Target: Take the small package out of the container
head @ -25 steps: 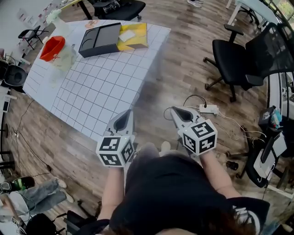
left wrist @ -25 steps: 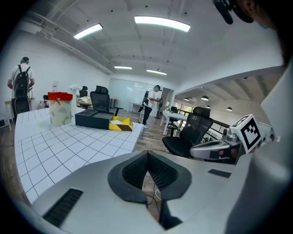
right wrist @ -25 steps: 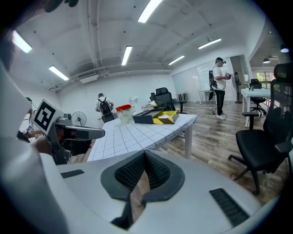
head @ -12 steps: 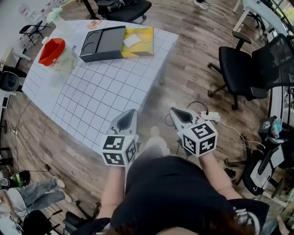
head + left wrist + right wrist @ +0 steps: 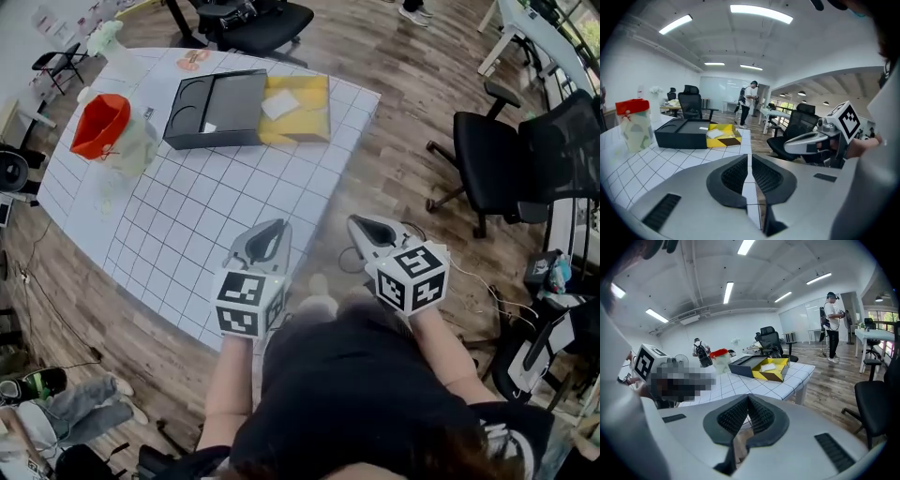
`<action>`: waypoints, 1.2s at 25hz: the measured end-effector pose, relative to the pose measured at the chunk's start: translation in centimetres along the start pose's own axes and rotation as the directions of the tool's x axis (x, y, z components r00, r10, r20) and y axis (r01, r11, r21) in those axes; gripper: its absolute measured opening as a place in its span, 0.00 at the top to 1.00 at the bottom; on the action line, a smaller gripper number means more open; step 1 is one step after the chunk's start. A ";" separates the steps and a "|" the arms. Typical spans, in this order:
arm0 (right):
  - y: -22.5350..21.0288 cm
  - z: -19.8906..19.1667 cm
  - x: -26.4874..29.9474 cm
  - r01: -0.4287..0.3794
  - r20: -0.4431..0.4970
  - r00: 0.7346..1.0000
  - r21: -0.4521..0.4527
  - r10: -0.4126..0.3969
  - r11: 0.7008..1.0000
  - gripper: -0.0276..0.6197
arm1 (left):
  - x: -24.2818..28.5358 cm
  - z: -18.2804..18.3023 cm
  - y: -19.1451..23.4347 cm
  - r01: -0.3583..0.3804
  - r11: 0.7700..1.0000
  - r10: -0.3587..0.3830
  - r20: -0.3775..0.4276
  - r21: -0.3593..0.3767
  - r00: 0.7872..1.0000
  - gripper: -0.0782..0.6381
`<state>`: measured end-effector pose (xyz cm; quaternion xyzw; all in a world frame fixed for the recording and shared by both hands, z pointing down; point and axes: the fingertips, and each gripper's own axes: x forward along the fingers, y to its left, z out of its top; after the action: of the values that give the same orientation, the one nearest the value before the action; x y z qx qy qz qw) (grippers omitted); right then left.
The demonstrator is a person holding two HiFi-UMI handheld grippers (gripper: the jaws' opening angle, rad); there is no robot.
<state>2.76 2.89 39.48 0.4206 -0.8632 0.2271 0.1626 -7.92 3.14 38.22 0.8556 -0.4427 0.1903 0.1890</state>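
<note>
Both my left gripper (image 5: 266,234) and right gripper (image 5: 364,228) are clenched empty, ribbed black pads (image 5: 736,176) together, by the grid-lined table (image 5: 206,206) bearing a yellow rectangular container (image 5: 309,122).

an open office — swivel chairs (image 5: 487,159), desks (image 5: 879,335), ceiling strip lights (image 5: 761,13).

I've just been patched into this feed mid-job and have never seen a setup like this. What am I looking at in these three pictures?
There is no robot arm: a person holds a two-jaw tool in each hand. The head view looks down from a camera they wear and shows the left hand-held gripper and right hand-held gripper. The other two pictures look along each gripper's own jaws. Both are shut and empty, well away from the box. On the gridded table sit a black tray, a yellow box beside it holding the white package, and a red-topped clear container.
</note>
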 end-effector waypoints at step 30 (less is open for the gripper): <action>-12.0 9.1 16.1 -0.230 -0.173 0.961 -0.057 0.217 0.972 0.93 | 16.9 8.3 9.8 -0.148 0.986 0.157 -0.121 0.080 0.980 0.65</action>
<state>1.97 -18.88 42.47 0.2935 -0.8968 0.2447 0.2230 -5.63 -17.77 41.01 0.8115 -0.4870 0.2739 0.1711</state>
